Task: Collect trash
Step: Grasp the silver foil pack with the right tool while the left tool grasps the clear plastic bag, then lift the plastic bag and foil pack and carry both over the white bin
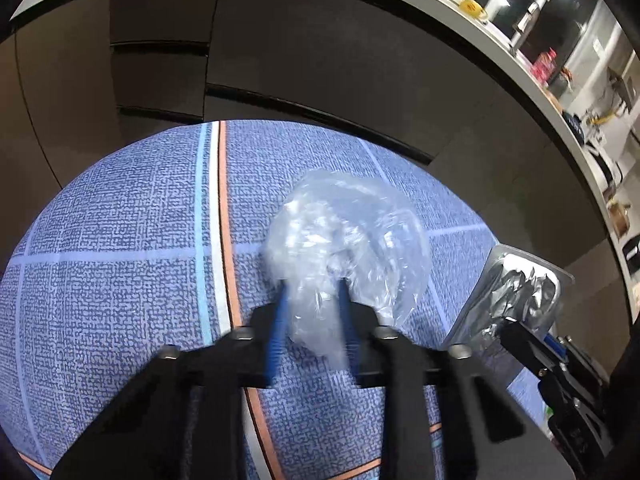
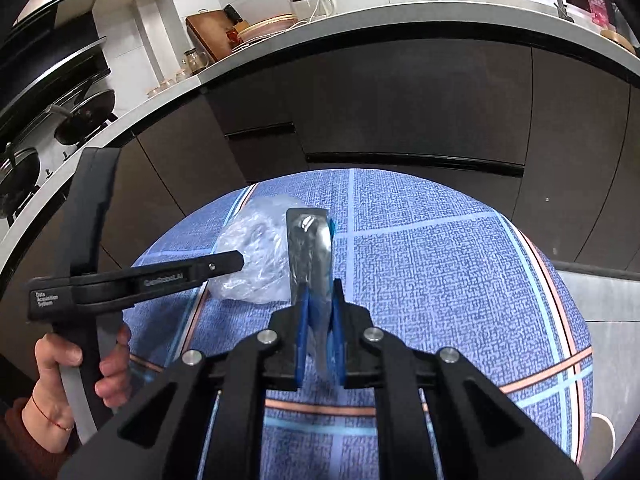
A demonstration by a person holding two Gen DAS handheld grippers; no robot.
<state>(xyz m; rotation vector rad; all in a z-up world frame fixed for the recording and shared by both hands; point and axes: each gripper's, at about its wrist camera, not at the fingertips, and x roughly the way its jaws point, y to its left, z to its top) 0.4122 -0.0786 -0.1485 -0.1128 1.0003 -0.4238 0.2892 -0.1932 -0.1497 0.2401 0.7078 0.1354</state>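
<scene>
Clear crumpled plastic bag (image 1: 344, 248) sits clamped between the blue pads of the left hand-held gripper (image 1: 312, 304), its bulk ballooning forward above the blue checked tablecloth (image 1: 120, 240); whether it touches the cloth cannot be told. Right hand-held gripper (image 2: 318, 312) is closed on a flattened silver foil wrapper (image 2: 310, 248), held edge-on and upright just beside the bag. No bin or collection point is visible in either view.

Judged step: carry both pieces of trash to the disposal point. Procedure:

1. Maintain full squeeze on both triggers; thin film and foil slip easily.
2. Keep the two loads apart so the bag does not snag the wrapper's edge.
3. Raise both clear of the tabletop before travelling.
4. Move steadily; the light bag is likely to swing.
5. Release only once each item is directly over the receptacle
</scene>
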